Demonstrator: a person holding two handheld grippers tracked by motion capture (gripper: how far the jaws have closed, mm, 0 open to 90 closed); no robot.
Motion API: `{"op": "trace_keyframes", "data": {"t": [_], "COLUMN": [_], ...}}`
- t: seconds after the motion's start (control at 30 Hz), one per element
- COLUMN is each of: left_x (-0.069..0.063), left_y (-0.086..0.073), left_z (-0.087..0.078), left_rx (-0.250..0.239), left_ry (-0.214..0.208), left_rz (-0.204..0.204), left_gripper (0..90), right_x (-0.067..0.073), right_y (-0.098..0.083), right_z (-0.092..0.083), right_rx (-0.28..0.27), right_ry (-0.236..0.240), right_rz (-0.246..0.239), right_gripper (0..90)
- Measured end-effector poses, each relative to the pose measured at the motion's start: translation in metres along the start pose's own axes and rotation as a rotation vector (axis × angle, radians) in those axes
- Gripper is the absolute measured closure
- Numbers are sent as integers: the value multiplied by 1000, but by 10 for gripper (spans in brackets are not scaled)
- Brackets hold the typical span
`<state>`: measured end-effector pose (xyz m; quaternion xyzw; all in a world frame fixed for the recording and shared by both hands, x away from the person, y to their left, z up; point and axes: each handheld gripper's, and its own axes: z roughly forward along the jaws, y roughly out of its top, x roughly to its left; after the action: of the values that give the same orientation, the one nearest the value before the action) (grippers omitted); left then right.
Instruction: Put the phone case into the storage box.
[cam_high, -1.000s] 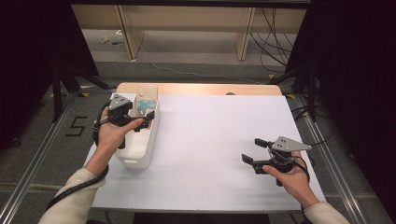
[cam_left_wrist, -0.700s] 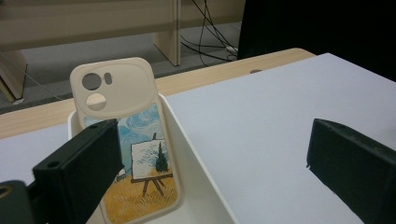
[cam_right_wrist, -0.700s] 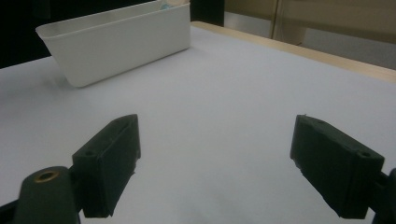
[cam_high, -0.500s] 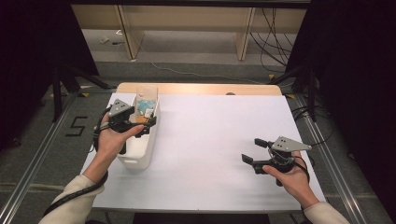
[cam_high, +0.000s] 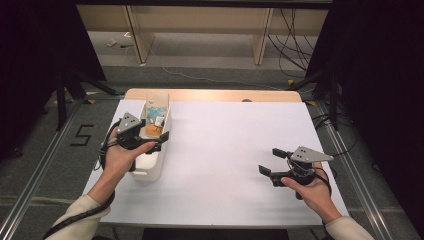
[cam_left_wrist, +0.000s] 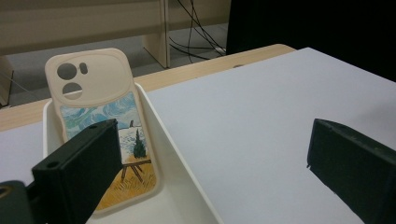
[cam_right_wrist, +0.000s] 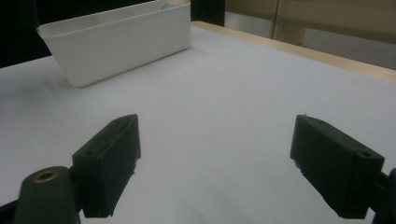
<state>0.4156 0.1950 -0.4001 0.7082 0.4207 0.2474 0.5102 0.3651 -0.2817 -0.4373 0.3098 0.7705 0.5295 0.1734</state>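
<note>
A cream phone case (cam_left_wrist: 100, 135) with a painted landscape leans inside a white bin (cam_left_wrist: 187, 186) at the left of the table. From above, the phone case (cam_high: 156, 116) lies in the far half of the bin (cam_high: 150, 167). My left gripper (cam_high: 159, 131) hovers over the middle of the bin, open and empty. In its own view, the left gripper (cam_left_wrist: 210, 172) has one jaw in front of the case's lower part and the other over the white table. My right gripper (cam_high: 271, 161) stands open and empty above the table at the right; its own view shows the right gripper (cam_right_wrist: 219, 163) with wide-spread jaws.
A white sheet (cam_high: 230, 150) covers the table, with a wooden edge (cam_high: 215, 95) at the far side. The bin (cam_right_wrist: 116, 42) lies far ahead of the right gripper. Cables (cam_high: 295, 30) and frame legs are on the floor beyond the table.
My left gripper has drawn back along the bin toward the person, away from the phone case. The right gripper has not moved.
</note>
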Motion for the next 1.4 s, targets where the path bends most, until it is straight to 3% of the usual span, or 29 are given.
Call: {"op": "trace_keyframes", "data": {"t": [1.4], "left_x": [-22], "left_y": [-26], "left_z": [-22], "left_rx": [-11], "left_ry": [-37], "left_rz": [56], "left_gripper": [22], "right_x": [1], "right_y": [0], "right_z": [-1], "right_rx": [2], "right_ry": [-2], "right_rz": [-6], "right_gripper": [168]}}
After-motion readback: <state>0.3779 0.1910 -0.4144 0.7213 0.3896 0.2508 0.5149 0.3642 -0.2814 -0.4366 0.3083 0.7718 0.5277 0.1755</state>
